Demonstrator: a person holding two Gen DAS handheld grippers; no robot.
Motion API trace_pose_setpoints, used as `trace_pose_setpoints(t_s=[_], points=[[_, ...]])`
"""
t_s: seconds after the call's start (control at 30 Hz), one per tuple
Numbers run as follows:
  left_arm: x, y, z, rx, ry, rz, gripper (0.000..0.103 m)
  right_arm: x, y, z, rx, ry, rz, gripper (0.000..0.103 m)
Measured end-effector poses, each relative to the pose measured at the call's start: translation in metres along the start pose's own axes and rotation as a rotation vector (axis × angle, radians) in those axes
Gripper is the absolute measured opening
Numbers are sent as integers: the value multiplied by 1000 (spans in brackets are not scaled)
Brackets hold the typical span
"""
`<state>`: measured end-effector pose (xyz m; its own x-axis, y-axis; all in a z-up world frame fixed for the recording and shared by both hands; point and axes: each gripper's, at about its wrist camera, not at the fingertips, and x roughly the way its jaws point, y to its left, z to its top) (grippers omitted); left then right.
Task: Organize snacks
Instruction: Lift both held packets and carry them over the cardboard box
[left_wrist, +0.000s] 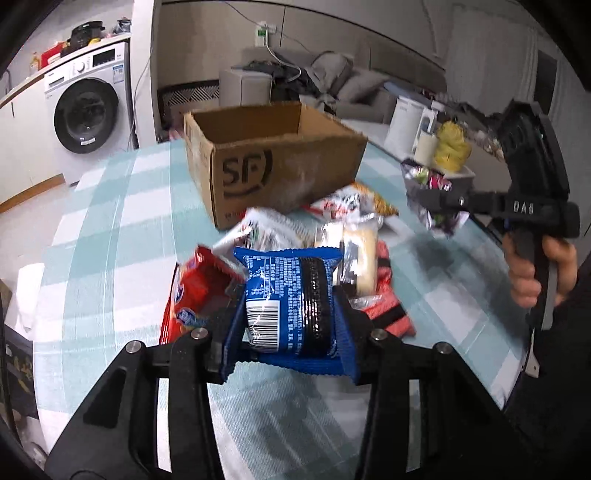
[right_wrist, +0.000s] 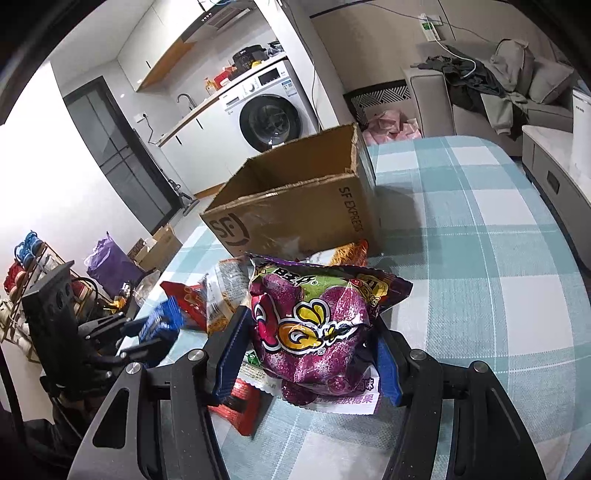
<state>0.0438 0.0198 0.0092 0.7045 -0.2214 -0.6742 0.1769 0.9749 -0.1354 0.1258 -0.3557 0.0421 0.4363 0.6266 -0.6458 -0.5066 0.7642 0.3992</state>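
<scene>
A person's left gripper (left_wrist: 290, 317) clamps a blue snack packet (left_wrist: 291, 295) between its blue pads, barcode side up, the packet filling the gap between the jaws. Just beyond those jaws lies a heap of loose snacks (left_wrist: 332, 236) on the checked tablecloth (left_wrist: 110, 221), a red packet (left_wrist: 195, 291) to the left of the fingers and an orange-red one (left_wrist: 388, 310) to the right. Farther ahead of the jaws stands an open cardboard box (left_wrist: 273, 162) marked SF.

The right gripper (right_wrist: 314, 350) pinches a purple candy bag (right_wrist: 314, 325), its jaws closed against the bag's sides. A red wrapper (right_wrist: 243, 410) lies under the left finger. The same box (right_wrist: 295, 206) sits straight ahead of these jaws, past the snack pile. A hand (left_wrist: 535, 269) holds the right gripper's handle.
</scene>
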Motion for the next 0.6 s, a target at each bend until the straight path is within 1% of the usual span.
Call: trace_pose_setpoints(t_s=[0.17,0.23,0.43,0.6], points=[[-1,3,16,-30,-36,3,41,-2,9,3,-18,-13,13,62],[-2,3,24,-39,-48,-1,41,-5,13,6,-25,-32,16,62],[-2,0,49,-23,-92,16,41,-15,20,19,-20,-88,30,62],[-1,0,71,-32,-126,11,41,-21,24,32,-25,-116,22,62]])
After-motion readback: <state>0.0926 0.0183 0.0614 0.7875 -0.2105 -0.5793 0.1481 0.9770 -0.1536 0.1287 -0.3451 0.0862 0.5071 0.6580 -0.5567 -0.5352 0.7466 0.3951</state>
